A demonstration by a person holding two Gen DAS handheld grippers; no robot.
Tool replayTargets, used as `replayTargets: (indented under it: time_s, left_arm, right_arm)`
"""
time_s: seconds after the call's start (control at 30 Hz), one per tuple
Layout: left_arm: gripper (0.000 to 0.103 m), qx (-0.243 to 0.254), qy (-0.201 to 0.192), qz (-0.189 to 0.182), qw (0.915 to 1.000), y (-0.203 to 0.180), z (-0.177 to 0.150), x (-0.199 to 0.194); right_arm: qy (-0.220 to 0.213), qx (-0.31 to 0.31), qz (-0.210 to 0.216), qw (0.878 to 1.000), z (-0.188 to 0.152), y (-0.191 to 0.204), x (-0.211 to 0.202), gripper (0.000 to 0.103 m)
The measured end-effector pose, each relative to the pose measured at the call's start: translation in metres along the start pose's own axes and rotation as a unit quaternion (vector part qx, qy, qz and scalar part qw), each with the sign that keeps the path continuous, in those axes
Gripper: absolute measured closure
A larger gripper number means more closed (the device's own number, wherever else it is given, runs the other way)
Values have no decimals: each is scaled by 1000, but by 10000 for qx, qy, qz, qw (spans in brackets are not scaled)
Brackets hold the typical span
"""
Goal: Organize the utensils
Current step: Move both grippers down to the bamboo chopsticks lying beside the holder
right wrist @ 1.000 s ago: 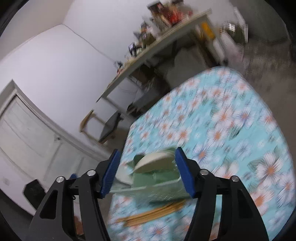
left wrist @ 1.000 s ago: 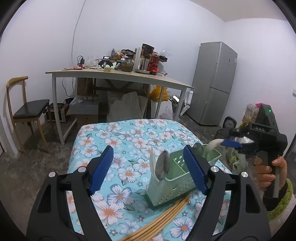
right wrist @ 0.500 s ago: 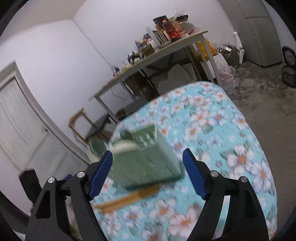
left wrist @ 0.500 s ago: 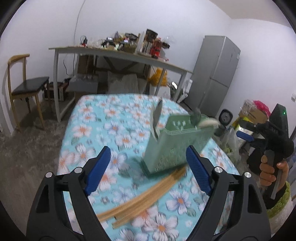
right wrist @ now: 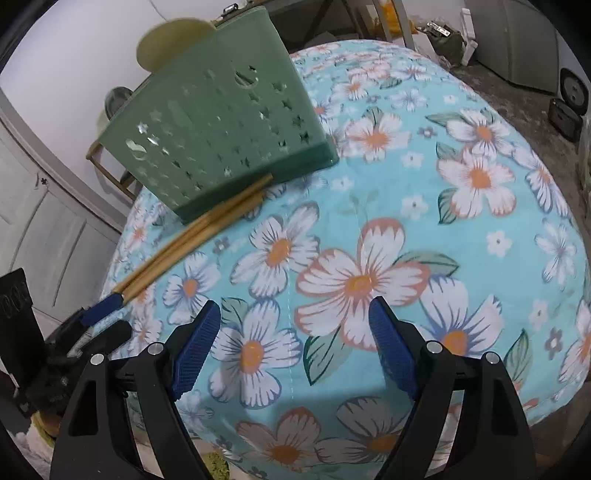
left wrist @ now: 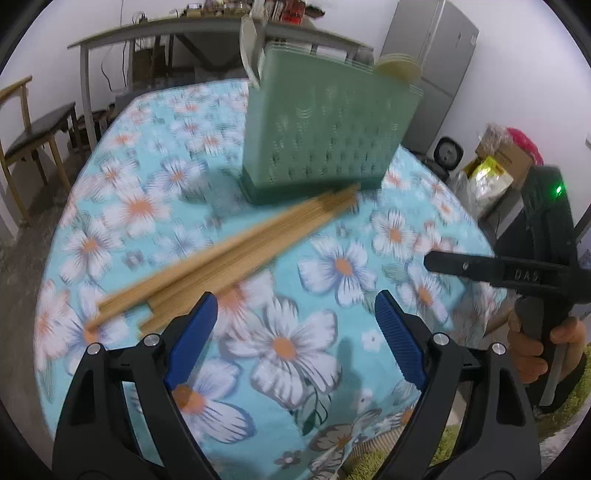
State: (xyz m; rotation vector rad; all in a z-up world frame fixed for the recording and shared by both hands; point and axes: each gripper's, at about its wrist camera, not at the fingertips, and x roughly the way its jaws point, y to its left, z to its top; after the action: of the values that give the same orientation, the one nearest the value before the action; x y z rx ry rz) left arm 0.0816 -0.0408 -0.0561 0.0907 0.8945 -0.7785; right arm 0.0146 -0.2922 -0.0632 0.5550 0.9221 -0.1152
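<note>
A green perforated utensil holder (left wrist: 321, 122) (right wrist: 221, 114) stands on the flowered tablecloth (left wrist: 280, 343), with pale spoons (left wrist: 399, 68) (right wrist: 173, 40) sticking out of its top. A bundle of wooden chopsticks (left wrist: 229, 254) (right wrist: 192, 236) lies flat against its base. My left gripper (left wrist: 291, 321) is open just short of the near end of the chopsticks, with only cloth between its jaws. My right gripper (right wrist: 295, 325) hangs over bare cloth to the right of the chopsticks; its jaws are opening and hold nothing. The left wrist view shows it at the right edge, held by a hand (left wrist: 532, 354).
Behind the cloth-covered table stand a cluttered long table (left wrist: 221, 26), a wooden chair (left wrist: 33, 125) and a grey refrigerator (left wrist: 432, 70). Bags and boxes (left wrist: 495, 166) sit on the floor at the right. A white door (right wrist: 37, 206) is at the left.
Both grippers have come down and tipped toward the cloth, so the holder and chopsticks loom larger and closer. The right jaws stand wider than before.
</note>
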Motion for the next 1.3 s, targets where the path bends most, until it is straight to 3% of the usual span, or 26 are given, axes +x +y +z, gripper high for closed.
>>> replayTargets:
  time_s: [0.1, 0.2, 0.4, 0.7, 1.0, 1.17, 1.3]
  left_arm:
    - [20, -269, 252, 30, 9993, 6, -4, 15]
    - [18, -491, 159, -85, 9986, 13, -5, 17]
    - [8, -648, 224, -365, 9970, 14, -4, 15]
    - [8, -997, 105, -650, 9928, 23, -5, 11]
    - [8, -853, 66, -576, 9947, 23, -4, 6]
    - [8, -427, -322, -375, 9979, 22, -1, -15]
    - [8, 10, -703, 6, 9975, 26, 5, -35]
  right_arm:
    - [-38, 44, 131, 9999, -2, 0, 1, 12]
    - [-22, 73, 264, 9996, -2, 0, 2, 6]
    - [-61, 124, 366, 9992, -2, -2, 2, 6]
    - [-30, 300, 562, 9980, 0, -8, -2, 6]
    - [-174, 753, 1080, 9911, -1, -27, -11, 6]
    - [-157, 694, 1042, 9920, 0, -27, -11, 6]
    - [-111, 606, 929, 9938, -1, -25, -12, 6]
